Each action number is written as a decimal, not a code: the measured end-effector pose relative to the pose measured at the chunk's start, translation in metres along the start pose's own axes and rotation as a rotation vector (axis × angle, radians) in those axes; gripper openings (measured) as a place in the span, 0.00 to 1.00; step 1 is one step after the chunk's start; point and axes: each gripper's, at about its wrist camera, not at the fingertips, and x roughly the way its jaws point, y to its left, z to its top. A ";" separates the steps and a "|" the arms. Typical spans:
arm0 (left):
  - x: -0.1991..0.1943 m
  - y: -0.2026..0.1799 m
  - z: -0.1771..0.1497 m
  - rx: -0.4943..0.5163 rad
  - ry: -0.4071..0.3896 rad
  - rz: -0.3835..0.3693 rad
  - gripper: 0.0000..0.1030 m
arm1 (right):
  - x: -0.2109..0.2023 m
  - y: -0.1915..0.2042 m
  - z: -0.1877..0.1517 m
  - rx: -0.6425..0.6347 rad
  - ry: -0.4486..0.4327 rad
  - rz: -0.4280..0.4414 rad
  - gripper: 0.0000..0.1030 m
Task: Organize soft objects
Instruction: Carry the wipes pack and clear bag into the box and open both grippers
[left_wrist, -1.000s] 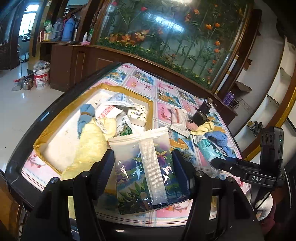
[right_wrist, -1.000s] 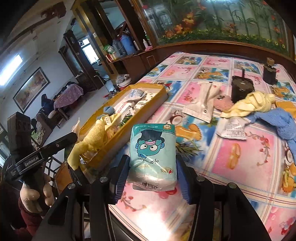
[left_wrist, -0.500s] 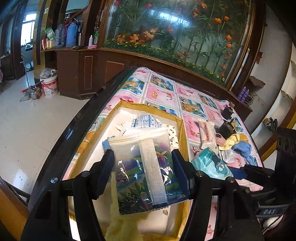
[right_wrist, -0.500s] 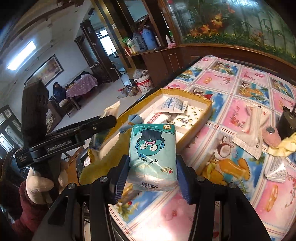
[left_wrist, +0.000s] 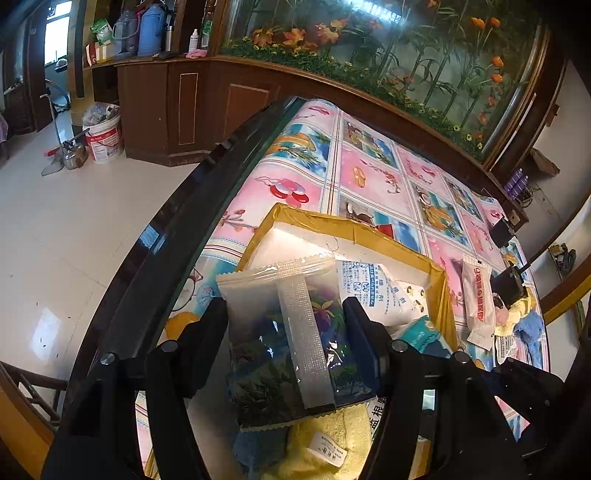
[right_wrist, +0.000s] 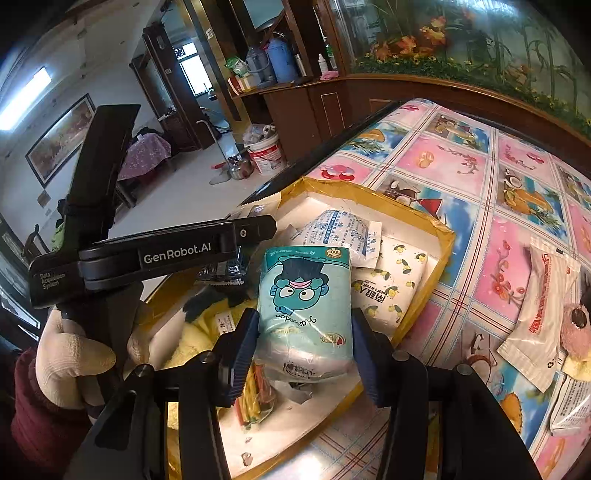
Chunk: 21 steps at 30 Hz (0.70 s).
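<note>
Both grippers have swung further over the yellow-edged box (right_wrist: 441, 236) since half a second ago, so it now fills the middle of each view instead of sitting ahead of them. From the left wrist view, the left gripper (left_wrist: 284, 321) is clamped on a clear packet (left_wrist: 291, 339) with a white centre seam and a leafy purple-flower print; its fingers press the packet's two sides, low in the centre of the frame, above a yellow towel (left_wrist: 332, 443) lying in the box. A small sewn tag on the towel carries writing too small to read.

From the right wrist view, the right gripper (right_wrist: 301, 343) is closed on a teal tissue pack (right_wrist: 304, 306) printed with a cartoon face in a top hat, a gold "100" seal at its top corner, held over the near half of the box. Behind it in the box lie a white sachet (right_wrist: 341, 230) with blue printed text and a white pack with small lemon motifs (right_wrist: 388, 291).

At left of that frame the other gripper's black body reads "GenRobot.AI" and "Data Acquisition System", held by a gloved hand (right_wrist: 70, 354) with a dark red sleeve.

On the patterned tablecloth (right_wrist: 480, 158), right of the box, rests a long white pouch with red lettering (right_wrist: 535, 314).
</note>
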 end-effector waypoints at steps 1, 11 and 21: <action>0.000 0.000 0.001 -0.002 0.000 -0.002 0.62 | 0.004 -0.001 0.001 0.002 0.002 -0.007 0.50; -0.034 -0.013 -0.005 0.020 -0.042 -0.012 0.66 | -0.012 -0.012 -0.001 0.044 -0.051 -0.011 0.62; -0.104 -0.100 -0.055 0.215 -0.218 0.137 0.77 | -0.075 -0.052 -0.038 0.120 -0.128 -0.055 0.70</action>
